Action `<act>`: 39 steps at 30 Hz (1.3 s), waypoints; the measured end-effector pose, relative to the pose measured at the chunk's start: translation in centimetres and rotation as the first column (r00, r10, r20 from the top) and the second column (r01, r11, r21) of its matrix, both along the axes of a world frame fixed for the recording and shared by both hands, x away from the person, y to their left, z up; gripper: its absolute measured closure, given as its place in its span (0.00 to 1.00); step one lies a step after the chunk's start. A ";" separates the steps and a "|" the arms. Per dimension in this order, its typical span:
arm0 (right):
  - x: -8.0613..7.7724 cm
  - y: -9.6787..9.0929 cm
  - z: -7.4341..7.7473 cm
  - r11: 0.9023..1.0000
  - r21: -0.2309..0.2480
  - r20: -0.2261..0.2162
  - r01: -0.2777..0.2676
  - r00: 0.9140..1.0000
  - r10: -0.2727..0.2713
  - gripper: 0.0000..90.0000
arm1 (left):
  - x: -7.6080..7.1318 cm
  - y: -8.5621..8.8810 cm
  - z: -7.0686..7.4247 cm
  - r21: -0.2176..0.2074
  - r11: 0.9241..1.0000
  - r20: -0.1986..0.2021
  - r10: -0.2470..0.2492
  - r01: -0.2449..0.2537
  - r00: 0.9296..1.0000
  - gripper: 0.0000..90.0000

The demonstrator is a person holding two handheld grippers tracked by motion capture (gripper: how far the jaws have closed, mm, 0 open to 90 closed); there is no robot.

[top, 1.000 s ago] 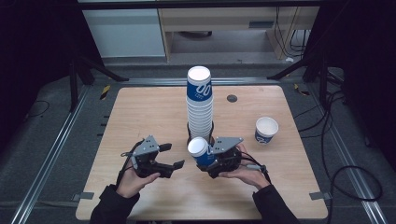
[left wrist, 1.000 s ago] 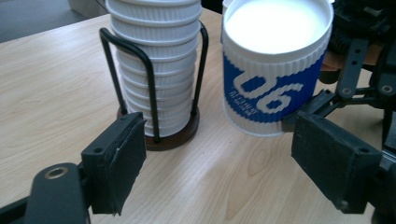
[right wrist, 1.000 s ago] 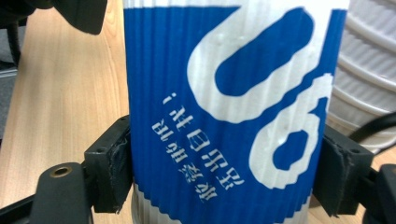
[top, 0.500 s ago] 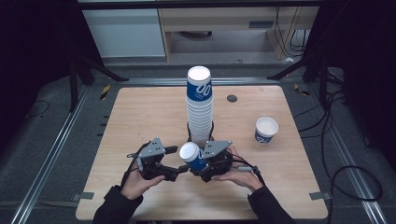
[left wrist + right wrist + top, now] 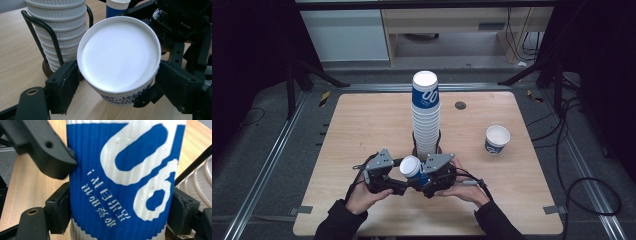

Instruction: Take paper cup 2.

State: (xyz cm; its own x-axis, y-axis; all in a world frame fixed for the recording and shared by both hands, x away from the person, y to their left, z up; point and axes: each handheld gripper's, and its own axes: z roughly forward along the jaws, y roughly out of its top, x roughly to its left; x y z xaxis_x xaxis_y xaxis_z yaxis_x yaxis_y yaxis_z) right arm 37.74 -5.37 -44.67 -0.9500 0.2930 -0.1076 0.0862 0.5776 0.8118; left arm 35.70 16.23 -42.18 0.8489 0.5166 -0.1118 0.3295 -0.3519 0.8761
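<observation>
A blue-and-white paper cup (image 5: 411,167) (image 5: 120,175) is held above the table's front middle. My right gripper (image 5: 421,180) (image 5: 120,212) is shut on its ribbed wall, pads on both sides. My left gripper (image 5: 403,186) (image 5: 118,82) has just been closing. The cup's white round end (image 5: 120,55) lies between its pads, which touch the rim on each side. One of its fingers (image 5: 42,147) presses the cup wall in the right gripper view. A tall stack of upside-down cups (image 5: 426,115) (image 5: 57,32) stands just behind, in a black wire holder (image 5: 37,25).
A single upright cup (image 5: 497,139) stands at the right of the wooden table (image 5: 342,130). A small dark disc (image 5: 460,105) lies near the far edge. Metal rails and cables run along the floor on both sides.
The right gripper carried the cup left and toward the person. The left gripper moved right to meet it, and its jaws now flank the cup.
</observation>
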 end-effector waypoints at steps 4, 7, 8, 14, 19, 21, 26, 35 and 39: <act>-0.1 0.3 0.0 1.000 -0.010 0.006 -0.002 1.000 0.002 0.23 | 0.1 -0.1 -0.2 0.003 1.000 -0.013 -0.004 0.004 1.000 0.22; -0.2 0.5 -0.2 1.000 -0.019 0.008 -0.010 1.000 0.011 0.23 | 0.1 -0.3 -0.3 0.004 1.000 -0.017 -0.008 0.008 1.000 0.22; -0.2 0.6 -0.2 1.000 -0.023 0.006 -0.013 1.000 0.013 0.23 | 0.1 -0.3 -0.3 0.004 1.000 -0.018 -0.009 0.009 1.000 0.23; -0.2 0.8 -0.3 1.000 -0.029 0.014 -0.012 1.000 0.012 0.22 | 0.2 -0.2 -0.4 -0.008 1.000 -0.029 -0.008 0.008 1.000 0.25; -0.1 0.9 -0.4 1.000 -0.020 0.006 -0.009 1.000 0.009 0.20 | 0.0 -0.2 -0.2 -0.016 1.000 -0.020 -0.009 0.009 1.000 0.27; -0.1 0.9 -0.5 1.000 -0.013 0.004 -0.006 1.000 0.006 0.19 | 0.0 -0.1 -0.2 -0.016 1.000 -0.015 -0.010 0.010 1.000 0.28; 0.1 0.7 -0.4 1.000 0.008 -0.008 0.011 1.000 -0.011 0.14 | -0.1 -0.1 -0.1 -0.010 1.000 -0.005 -0.011 0.011 1.000 0.28; 0.4 -0.8 0.5 0.997 0.075 -0.021 0.034 0.999 -0.033 0.07 | 0.1 1.4 0.9 -0.050 0.999 0.023 0.014 -0.013 1.000 0.28; 0.6 -1.7 0.9 0.991 0.126 -0.036 0.043 0.999 -0.038 0.07 | 0.4 2.4 1.4 -0.078 0.996 0.033 0.038 -0.035 0.999 0.28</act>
State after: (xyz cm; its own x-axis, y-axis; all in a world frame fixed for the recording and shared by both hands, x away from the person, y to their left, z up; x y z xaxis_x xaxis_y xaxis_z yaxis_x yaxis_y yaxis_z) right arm 38.36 -7.06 -43.73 -0.9396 0.3404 -0.0355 0.1358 0.4661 0.8742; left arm 36.08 18.59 -40.76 0.8338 0.5381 -0.1235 0.3099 -0.2710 0.9113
